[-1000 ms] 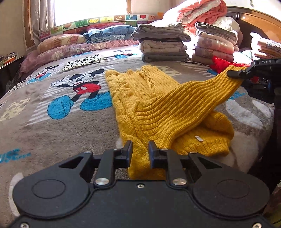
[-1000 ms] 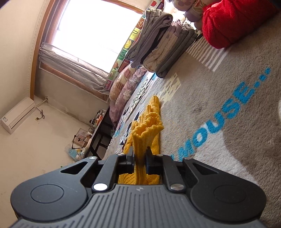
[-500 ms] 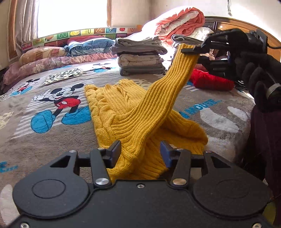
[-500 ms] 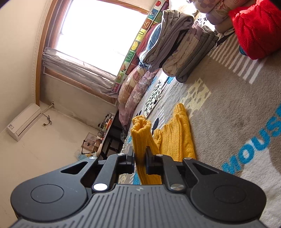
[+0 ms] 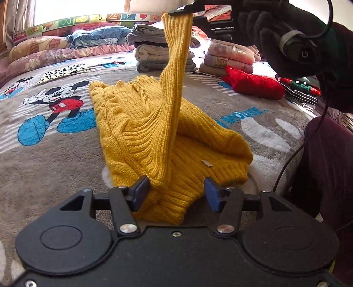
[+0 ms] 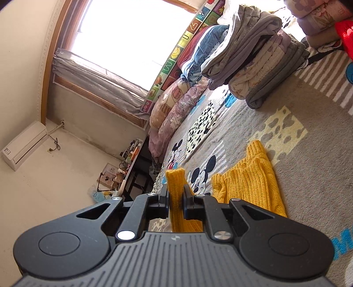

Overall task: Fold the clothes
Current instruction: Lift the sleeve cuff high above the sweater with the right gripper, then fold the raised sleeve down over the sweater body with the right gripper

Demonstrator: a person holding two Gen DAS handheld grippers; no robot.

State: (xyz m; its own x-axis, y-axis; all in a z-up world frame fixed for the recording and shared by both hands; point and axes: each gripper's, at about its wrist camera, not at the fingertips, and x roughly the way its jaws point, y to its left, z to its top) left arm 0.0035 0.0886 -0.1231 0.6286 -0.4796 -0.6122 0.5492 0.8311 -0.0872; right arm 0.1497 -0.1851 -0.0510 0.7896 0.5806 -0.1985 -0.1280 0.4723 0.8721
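Observation:
A yellow knit sweater [image 5: 132, 123] lies on the grey Mickey Mouse blanket [image 5: 55, 159]. My left gripper [image 5: 174, 194] is open at the sweater's near edge, with knit fabric between its blue pads but not pinched. My right gripper [image 6: 175, 198] is shut on the cuff of the sweater's sleeve [image 6: 175, 187]. In the left wrist view the right gripper [image 5: 187, 11] holds the sleeve [image 5: 174, 72] high above the sweater body, stretched nearly upright. The sweater body also shows in the right wrist view [image 6: 253, 181].
Stacks of folded clothes [image 5: 154, 53] stand at the back of the bed, with pillows [image 5: 44, 50] along the window side. A red garment [image 5: 253, 84] lies at the right. The person's dark-clothed body [image 5: 326, 167] stands at the bed's right edge.
My left gripper has opened and released the sweater's edge. My right gripper has lifted the sleeve up and swung it left, from low at the right to high over the sweater.

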